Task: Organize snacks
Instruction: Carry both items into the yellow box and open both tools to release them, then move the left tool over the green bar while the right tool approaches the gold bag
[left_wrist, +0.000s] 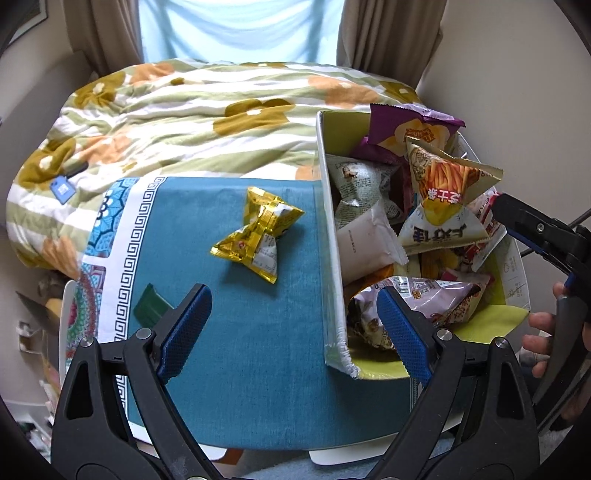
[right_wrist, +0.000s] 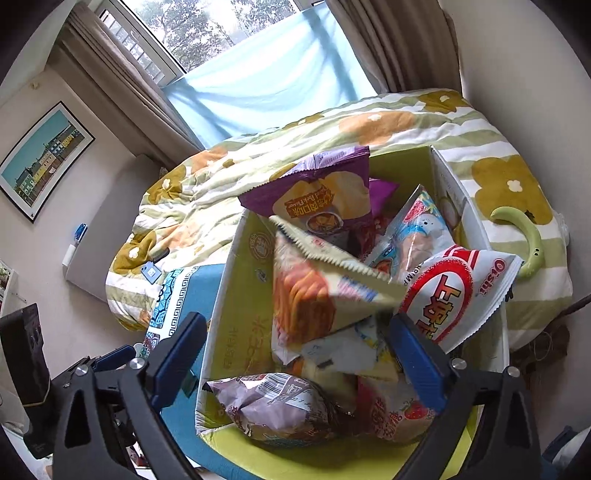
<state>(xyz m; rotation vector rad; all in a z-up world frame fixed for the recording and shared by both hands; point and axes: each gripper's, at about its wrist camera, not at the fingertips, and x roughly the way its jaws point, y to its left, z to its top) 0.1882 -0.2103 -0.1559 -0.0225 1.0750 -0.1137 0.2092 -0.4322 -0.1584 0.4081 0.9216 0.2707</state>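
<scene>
A teal cloth (left_wrist: 240, 332) holds one yellow snack packet (left_wrist: 258, 232) beside a full snack box (right_wrist: 236, 295). Left gripper (left_wrist: 295, 332) and right gripper (right_wrist: 295, 358) gape wide, both empty

A teal cloth (left_wrist: 240, 332) with a white Greek-key border covers the table. The snack packet (left_wrist: 258, 232) on it is gold-yellow. The box (right_wrist: 240, 295) is lime-green inside. The quilt (left_wrist: 184, 122) has green stripes with mustard and orange flowers.

Soft window (right_wrist: 207, 33) daylight — fisheye-warped edges, falling packet (right_wrist: 325, 280) blurred
</scene>
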